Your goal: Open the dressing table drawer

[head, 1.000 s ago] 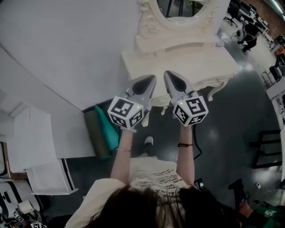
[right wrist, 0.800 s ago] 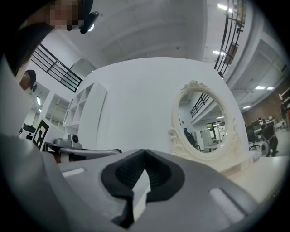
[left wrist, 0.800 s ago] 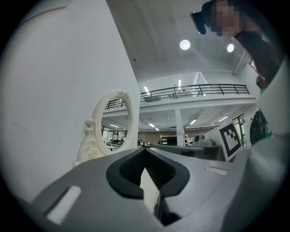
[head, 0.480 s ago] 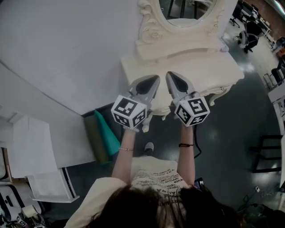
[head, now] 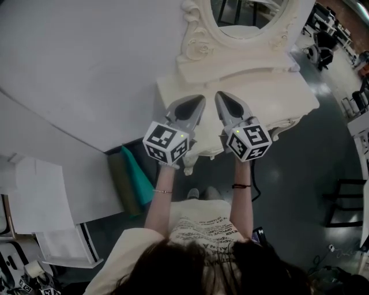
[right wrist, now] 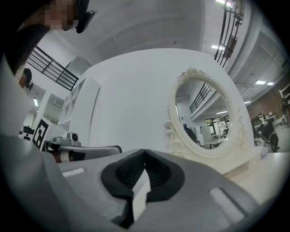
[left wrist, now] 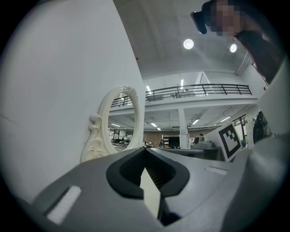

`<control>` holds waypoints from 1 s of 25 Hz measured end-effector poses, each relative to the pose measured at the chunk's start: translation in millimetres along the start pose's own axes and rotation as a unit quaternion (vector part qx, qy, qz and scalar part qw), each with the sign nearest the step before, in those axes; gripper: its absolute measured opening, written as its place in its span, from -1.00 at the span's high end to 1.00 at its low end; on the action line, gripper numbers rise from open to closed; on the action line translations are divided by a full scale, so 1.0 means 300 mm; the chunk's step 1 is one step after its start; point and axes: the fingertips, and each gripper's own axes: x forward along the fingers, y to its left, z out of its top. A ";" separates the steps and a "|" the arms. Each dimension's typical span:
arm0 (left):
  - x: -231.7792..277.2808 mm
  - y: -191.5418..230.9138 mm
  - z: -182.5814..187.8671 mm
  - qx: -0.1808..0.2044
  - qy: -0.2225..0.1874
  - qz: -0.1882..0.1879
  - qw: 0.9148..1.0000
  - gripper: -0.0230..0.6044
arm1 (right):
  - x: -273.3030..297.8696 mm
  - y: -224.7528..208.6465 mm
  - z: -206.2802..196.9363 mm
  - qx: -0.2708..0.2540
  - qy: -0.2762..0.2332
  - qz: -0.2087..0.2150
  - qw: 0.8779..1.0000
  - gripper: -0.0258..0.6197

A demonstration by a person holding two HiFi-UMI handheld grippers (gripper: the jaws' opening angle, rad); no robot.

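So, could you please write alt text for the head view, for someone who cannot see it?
Seen from above, a person holds the left gripper and the right gripper, fingers together, side by side over the front of a cream dressing table with an oval mirror. The table stands beside a white wall.

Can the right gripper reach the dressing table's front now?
Probably yes: the right gripper is above the table, close to its front edge, with nothing in between. Its jaws are shut, so they would likely need to open first.
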 end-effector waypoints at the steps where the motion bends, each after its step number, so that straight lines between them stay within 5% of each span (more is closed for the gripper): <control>1: 0.005 0.010 -0.006 -0.001 0.001 0.002 1.000 0.94 | 0.009 -0.008 -0.008 0.001 0.002 0.001 1.000 0.91; 25: 0.319 0.196 -0.138 -0.030 0.018 0.136 0.990 0.94 | 0.262 -0.324 -0.125 0.006 0.078 0.124 0.989 0.91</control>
